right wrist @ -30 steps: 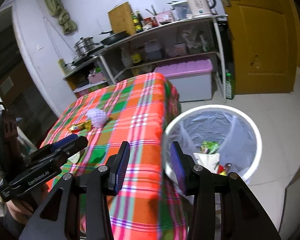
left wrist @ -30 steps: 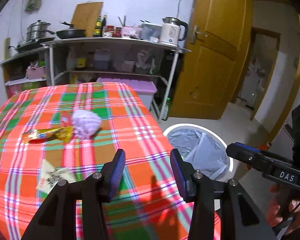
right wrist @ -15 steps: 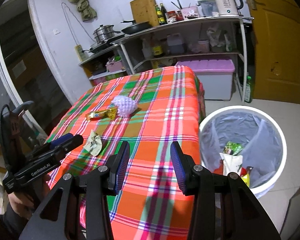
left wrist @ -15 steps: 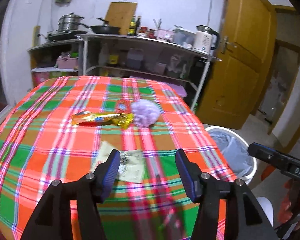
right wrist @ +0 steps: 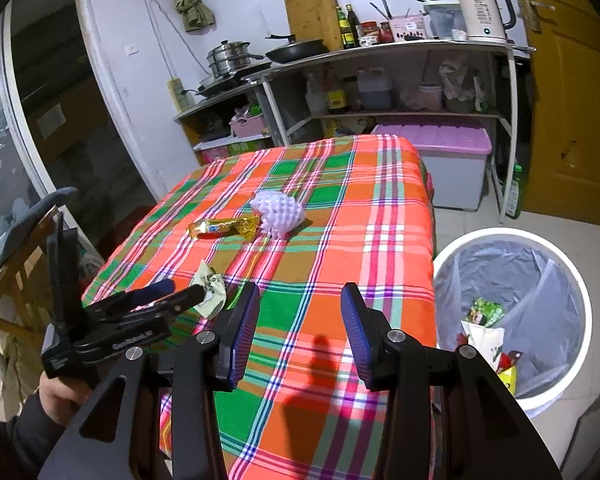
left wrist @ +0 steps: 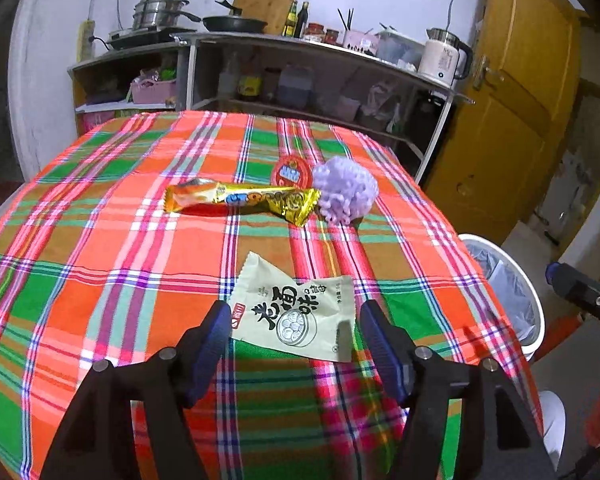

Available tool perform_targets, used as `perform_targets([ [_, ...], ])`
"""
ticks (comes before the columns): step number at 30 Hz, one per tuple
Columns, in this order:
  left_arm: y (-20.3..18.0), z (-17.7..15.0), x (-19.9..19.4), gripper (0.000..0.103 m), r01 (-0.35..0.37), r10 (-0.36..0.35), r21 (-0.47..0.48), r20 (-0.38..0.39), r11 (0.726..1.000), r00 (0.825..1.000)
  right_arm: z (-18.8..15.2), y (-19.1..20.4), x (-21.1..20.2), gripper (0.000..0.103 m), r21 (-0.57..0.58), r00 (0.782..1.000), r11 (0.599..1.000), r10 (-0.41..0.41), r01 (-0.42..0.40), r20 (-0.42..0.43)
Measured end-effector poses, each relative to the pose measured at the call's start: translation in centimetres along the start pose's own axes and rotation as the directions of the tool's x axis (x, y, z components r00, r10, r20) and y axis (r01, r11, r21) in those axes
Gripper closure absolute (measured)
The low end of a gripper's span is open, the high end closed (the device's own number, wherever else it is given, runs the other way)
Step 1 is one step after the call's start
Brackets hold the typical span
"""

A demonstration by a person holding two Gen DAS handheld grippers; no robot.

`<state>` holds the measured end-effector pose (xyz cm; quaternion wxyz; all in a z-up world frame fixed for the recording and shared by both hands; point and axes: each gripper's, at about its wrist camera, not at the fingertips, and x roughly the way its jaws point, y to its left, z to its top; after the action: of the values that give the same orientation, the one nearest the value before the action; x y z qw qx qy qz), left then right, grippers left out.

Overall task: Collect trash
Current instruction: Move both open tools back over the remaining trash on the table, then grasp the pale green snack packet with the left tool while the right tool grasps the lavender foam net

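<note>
Blk grippers, blue ribbed fingers [left wrist: 210, 340], silver screws, dark sleeve

Pale green crinkled snack packet [left wrist: 296, 312] lies flat near the plaid table's front edge; gold candy-bar wrapper [left wrist: 240, 200], red round lid [left wrist: 291, 172], lilac foam net [left wrist: 345, 194] clustered behind.

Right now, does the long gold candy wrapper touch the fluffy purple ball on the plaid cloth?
Touching. In the left wrist view the gold wrapper's crimped right end meets the purple ball's lower left edge, with no cloth showing between them.
</note>
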<state>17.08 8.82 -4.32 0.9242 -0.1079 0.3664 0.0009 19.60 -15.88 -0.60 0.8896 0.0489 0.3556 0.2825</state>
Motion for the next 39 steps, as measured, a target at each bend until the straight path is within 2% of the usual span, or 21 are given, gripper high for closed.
perform_targets([
  [4,-0.1,0.3,1.0,0.030,-0.005,0.005,0.012,-0.013,1.000,1.000,0.1,0.2,0.9,0.060,-0.008,1.000,1.000,-0.001,0.001,-0.014],
  [13,-0.5,1.0,3.6,0.028,-0.050,0.052,0.024,-0.085,0.998,0.995,0.6,0.1,2.9,0.060,-0.013,0.999,1.000,0.007,-0.007,-0.033],
  [19,-1.0,0.9,4.0,0.026,-0.091,0.097,0.062,-0.095,0.994,0.991,0.8,0.3,4.3,0.060,-0.020,0.999,1.000,0.014,-0.015,-0.053],
  [21,-1.0,0.9,3.8,0.035,-0.068,0.074,0.062,-0.087,0.996,0.993,1.0,0.3,4.9,0.060,-0.025,0.998,1.000,0.015,-0.016,-0.059],
  [22,-1.0,0.9,3.7,0.043,-0.059,0.064,0.068,-0.082,0.996,0.995,1.1,0.3,5.1,0.060,-0.027,0.998,0.999,0.017,-0.018,-0.062],
  [23,-1.2,0.8,3.6,0.056,-0.062,0.068,0.078,-0.078,0.995,0.995,1.1,0.3,5.3,0.060,-0.028,0.998,0.999,0.018,-0.020,-0.063],
  [24,-1.3,0.8,3.5,0.060,-0.071,0.077,0.085,-0.075,0.994,0.994,1.2,0.3,5.5,0.060,-0.031,0.998,0.999,0.017,-0.019,-0.066],
  [26,-1.3,0.9,3.4,0.080,-0.065,0.071,0.086,-0.070,0.994,0.995,1.4,0.3,6.0,0.060,-0.034,0.997,0.999,0.018,-0.020,-0.069],
  [29,-0.9,0.9,3.1,0.101,-0.047,0.051,0.067,-0.062,0.997,0.997,1.6,0.4,6.6,0.060,-0.033,0.997,0.999,0.021,-0.023,-0.074],
  [39,0.2,1.9,0.7,0.101,-0.005,0.003,0.043,0.038,0.999,0.999,3.7,1.5,9.4,0.060,-0.076,0.996,0.997,0.018,-0.024,-0.083],
])
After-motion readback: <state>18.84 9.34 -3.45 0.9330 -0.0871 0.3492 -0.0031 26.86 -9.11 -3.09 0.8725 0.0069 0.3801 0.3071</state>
